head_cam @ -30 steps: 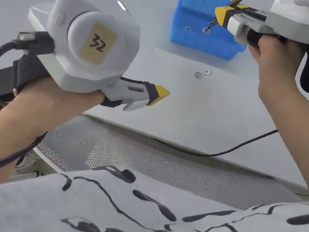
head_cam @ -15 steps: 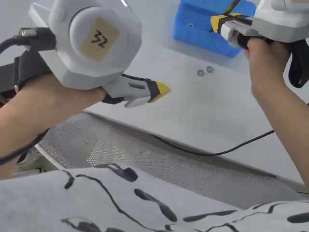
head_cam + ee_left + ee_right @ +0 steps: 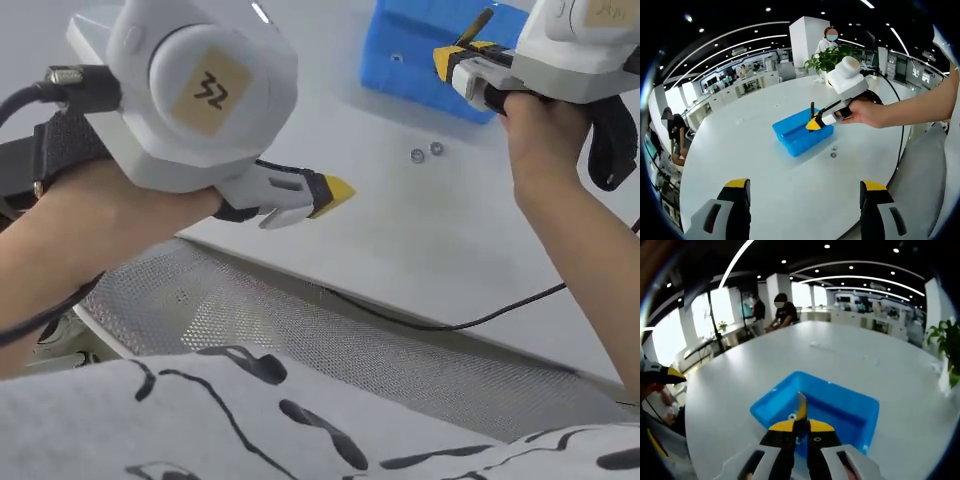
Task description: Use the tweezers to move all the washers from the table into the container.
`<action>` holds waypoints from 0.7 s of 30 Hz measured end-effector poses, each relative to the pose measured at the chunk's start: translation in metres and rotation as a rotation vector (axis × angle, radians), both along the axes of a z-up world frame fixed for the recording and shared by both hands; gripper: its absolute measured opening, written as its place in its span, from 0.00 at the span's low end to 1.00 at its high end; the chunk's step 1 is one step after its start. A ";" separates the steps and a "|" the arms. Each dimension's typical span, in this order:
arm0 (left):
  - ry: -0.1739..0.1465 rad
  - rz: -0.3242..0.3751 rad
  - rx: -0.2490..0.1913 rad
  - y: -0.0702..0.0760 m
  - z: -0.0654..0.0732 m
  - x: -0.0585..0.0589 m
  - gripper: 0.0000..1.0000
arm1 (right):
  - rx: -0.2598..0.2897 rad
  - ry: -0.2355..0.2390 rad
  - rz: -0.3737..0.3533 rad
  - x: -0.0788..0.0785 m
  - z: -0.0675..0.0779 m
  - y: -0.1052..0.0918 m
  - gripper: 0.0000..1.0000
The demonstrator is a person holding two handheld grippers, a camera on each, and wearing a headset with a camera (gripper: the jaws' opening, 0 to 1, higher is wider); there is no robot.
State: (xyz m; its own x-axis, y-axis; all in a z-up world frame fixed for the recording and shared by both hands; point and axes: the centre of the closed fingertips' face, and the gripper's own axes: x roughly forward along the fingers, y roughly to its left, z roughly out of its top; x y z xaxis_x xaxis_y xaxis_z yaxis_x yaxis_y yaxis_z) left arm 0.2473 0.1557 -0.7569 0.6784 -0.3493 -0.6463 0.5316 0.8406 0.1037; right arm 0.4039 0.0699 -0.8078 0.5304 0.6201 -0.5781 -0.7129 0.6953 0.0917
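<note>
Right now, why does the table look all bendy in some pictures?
Left gripper view: the fisheye lens curves the white table and the ceiling lights. Right gripper view: same bending, and the tweezers near the lens look soft. Head view: the table edge looks straight, light even, shadows faint.
</note>
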 end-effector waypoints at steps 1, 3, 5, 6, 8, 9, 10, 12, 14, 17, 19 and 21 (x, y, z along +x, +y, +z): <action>0.000 0.000 0.000 0.000 0.000 0.000 0.93 | 0.001 0.001 0.003 0.000 0.000 0.000 0.04; -0.001 -0.001 0.004 0.001 0.000 0.000 0.93 | -0.004 -0.001 0.014 0.001 -0.001 0.001 0.04; -0.001 -0.002 0.002 0.000 0.000 0.001 0.93 | -0.008 -0.001 0.021 -0.001 -0.001 0.001 0.05; -0.002 -0.003 0.003 0.000 0.001 0.001 0.93 | -0.007 0.001 0.022 -0.001 -0.001 0.001 0.05; -0.003 -0.004 0.008 0.001 0.001 0.001 0.92 | 0.000 -0.004 0.024 -0.004 0.001 0.001 0.04; -0.004 -0.005 0.010 0.001 0.001 0.001 0.92 | 0.006 -0.005 0.024 -0.006 0.003 0.001 0.05; -0.004 -0.004 0.011 0.001 0.001 0.001 0.92 | 0.008 -0.009 0.023 -0.007 0.004 -0.001 0.05; -0.007 -0.003 0.012 0.001 0.002 0.000 0.92 | 0.006 -0.027 0.027 -0.008 0.008 -0.002 0.04; -0.009 -0.001 0.010 0.000 0.004 0.000 0.93 | 0.005 -0.044 0.036 -0.010 0.013 -0.002 0.04; -0.013 -0.001 0.008 -0.001 0.005 0.000 0.92 | 0.017 -0.058 0.039 -0.019 0.028 -0.003 0.04; -0.017 -0.002 0.006 -0.002 0.007 0.000 0.92 | 0.037 -0.069 0.034 -0.020 0.034 -0.005 0.04; -0.018 -0.003 0.005 -0.003 0.007 0.000 0.92 | 0.055 -0.076 0.030 -0.025 0.041 -0.007 0.04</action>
State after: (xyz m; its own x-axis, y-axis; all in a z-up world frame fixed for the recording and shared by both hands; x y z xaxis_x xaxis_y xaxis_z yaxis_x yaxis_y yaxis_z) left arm 0.2472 0.1529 -0.7502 0.6892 -0.3478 -0.6356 0.5320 0.8384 0.1181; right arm 0.3788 0.0631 -0.7669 0.5522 0.6658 -0.5018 -0.7395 0.6690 0.0739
